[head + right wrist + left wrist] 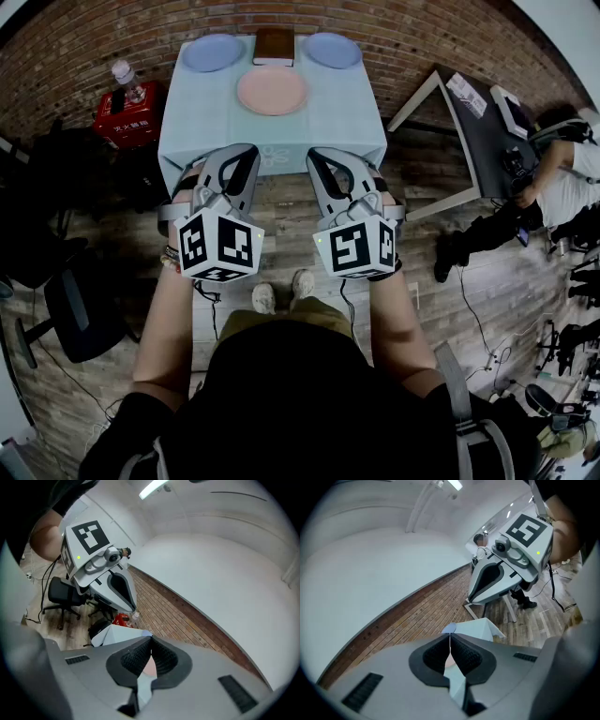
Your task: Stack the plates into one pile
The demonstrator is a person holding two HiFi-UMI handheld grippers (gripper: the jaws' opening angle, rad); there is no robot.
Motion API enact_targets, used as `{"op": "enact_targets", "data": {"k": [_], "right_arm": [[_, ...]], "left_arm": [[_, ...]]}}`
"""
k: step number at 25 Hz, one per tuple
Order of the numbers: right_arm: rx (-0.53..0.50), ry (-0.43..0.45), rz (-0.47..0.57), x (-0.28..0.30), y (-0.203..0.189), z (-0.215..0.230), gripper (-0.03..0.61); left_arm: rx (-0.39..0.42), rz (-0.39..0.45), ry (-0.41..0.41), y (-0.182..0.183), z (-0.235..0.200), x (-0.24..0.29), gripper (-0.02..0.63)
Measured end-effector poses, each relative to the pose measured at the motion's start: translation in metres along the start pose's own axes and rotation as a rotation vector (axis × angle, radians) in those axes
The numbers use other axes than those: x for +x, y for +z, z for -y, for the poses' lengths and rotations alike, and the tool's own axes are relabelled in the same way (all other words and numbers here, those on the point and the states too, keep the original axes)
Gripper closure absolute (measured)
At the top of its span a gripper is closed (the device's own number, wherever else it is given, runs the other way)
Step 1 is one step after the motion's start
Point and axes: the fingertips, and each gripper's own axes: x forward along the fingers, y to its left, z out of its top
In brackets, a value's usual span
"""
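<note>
left gripper (450, 638) fingers pressed together, empty | right gripper (151, 642) likewise | 3 plates (272, 91) unstacked on table (202, 131)

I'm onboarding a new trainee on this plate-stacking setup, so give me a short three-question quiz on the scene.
1. True or false: the round pink plate already lies on the left round blue plate.
2. What lies between that plate and the right round blue plate? A) brown rectangular book B) glass cup C) metal fork
3. Fill in: the jaws of the left gripper and the right gripper are both ___.
Key: 1 false; 2 A; 3 shut.
</note>
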Motion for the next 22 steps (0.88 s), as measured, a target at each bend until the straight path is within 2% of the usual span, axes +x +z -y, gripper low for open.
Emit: {"op": "enact_targets", "data": {"k": [8, 12, 22], "right_arm": [[0.001, 0.011, 0.008, 0.004, -0.003, -0.002, 0.545], [-0.002, 0.013, 0.011, 0.004, -0.002, -0.002, 0.545], [0.009, -0.036, 0.016, 0.002, 0.012, 0.002, 0.545]], "left_arm": [[-0.026, 0.012, -0.002, -0.001, 0.0, -0.001, 0.589], [-0.013, 0.003, 0.006, -0.002, -0.002, -0.002, 0.589], [0.007, 0.023, -0.008, -0.004, -0.007, -0.01, 0.589]]}}
